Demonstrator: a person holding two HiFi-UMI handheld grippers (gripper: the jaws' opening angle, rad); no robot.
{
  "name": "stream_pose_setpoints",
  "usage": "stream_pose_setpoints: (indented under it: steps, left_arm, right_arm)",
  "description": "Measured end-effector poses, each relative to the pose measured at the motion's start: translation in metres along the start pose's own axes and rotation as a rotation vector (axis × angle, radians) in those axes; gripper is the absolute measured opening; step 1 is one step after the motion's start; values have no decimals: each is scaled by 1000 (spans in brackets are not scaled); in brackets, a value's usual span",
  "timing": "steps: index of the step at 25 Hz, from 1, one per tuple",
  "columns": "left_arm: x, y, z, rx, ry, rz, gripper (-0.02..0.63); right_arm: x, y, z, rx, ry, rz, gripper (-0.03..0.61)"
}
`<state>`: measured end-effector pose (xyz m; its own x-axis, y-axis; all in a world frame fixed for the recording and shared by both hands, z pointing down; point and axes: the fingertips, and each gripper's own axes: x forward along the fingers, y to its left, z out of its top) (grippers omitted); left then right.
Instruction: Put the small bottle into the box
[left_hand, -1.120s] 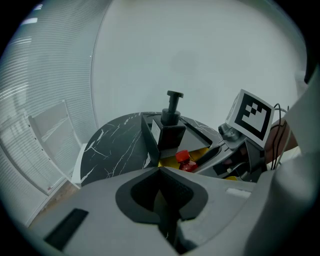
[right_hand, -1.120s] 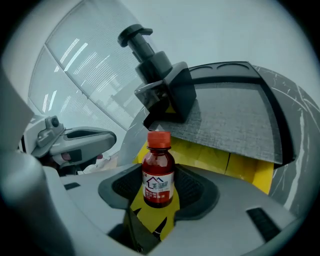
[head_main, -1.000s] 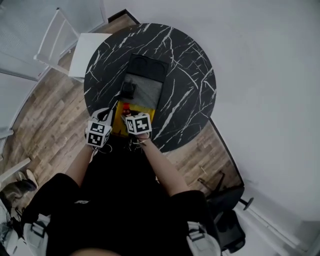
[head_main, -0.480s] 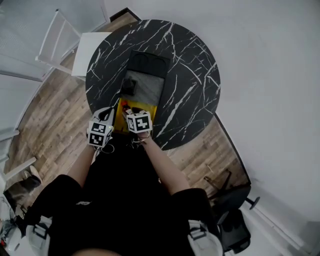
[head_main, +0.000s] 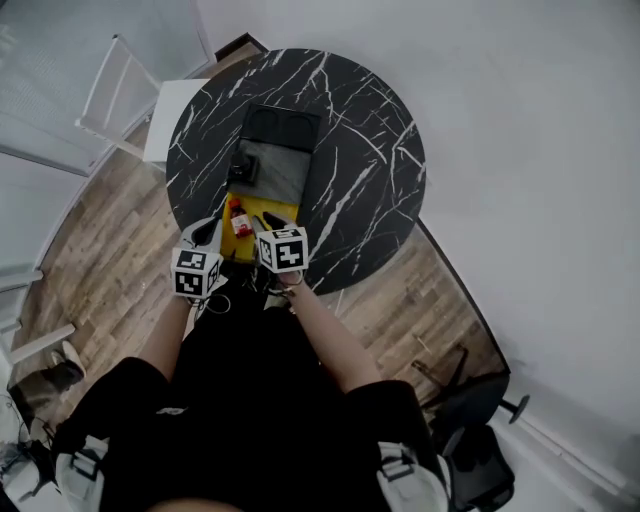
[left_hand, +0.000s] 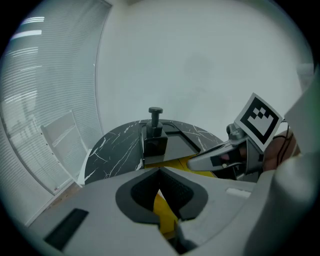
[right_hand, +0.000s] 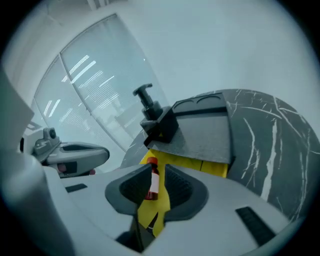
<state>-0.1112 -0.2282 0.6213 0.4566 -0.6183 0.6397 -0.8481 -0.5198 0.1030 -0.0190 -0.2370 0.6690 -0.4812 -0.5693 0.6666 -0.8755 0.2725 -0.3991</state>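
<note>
The small bottle (head_main: 239, 219), red-capped with a white label, lies on a yellow sheet (head_main: 258, 238) at the table's near side. In the right gripper view the small bottle (right_hand: 152, 180) shows in the gap between the jaws. My right gripper (right_hand: 154, 186) is closing, and a sliver of yellow still shows beside the bottle. The box (head_main: 283, 178), dark with a grey lining, lies open just beyond the sheet. My left gripper (left_hand: 160, 189) is at the sheet's left edge, its pads nearly touching with nothing between them.
A black block with a knobbed post (head_main: 243, 170) stands at the box's left side, also seen as a block (left_hand: 154, 137) ahead of the left gripper. The round black marble table (head_main: 370, 170) is ringed by wood floor. A white chair (head_main: 130, 100) stands at its far left.
The right gripper's cube has drawn back slightly toward the table's near edge, so the bottle now shows uncovered on the yellow sheet. The left gripper holds about the same place.
</note>
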Motion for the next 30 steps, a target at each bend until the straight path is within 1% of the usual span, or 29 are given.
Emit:
stream_pose_setpoints:
  steps: [1,2,4,6,11,14,16,22,24,27,30]
  left_arm:
    - [-3,-7,1,3,-8,1,0]
    - [-6,-14,1,5,-14,1,0]
    - [-13,-27,1,0,-25,1,0]
    - [-20,-39,1,-11,-35,3,0]
    - [-42,-67,6,-24,-92,23,0]
    - [-57,-79,16,-40,-140,31,0]
    - [-69,-88,27,-40,-176,28,0]
    - [-112,-116,79,1,-328,35,0]
    - [-129,-128,88,25,-359,37,0]
    - [-156,-142,96,44,-403,54,0]
    - [-176,-153,103,67,-453,88,0]
  right_arm:
    - [-8,-5,3,13,-39,-13,47]
    - [-16,-9,5,28,-71,-22,13]
    - [-31,-14,7,43,-122,-29,-2]
    - [-48,-14,10,13,-161,-35,-3]
    - [-100,-6,20,-155,-279,-78,-5]
    - [-136,3,30,-193,-340,-83,-5]
    - [-163,9,41,-220,-402,-88,-5]
    - [-242,23,75,-321,-592,-148,-5]
    - [-266,31,81,-359,-651,-156,-5]
    - [-301,47,83,-417,-752,-134,-5]
    - [-328,55,83,-436,-814,-141,-5]
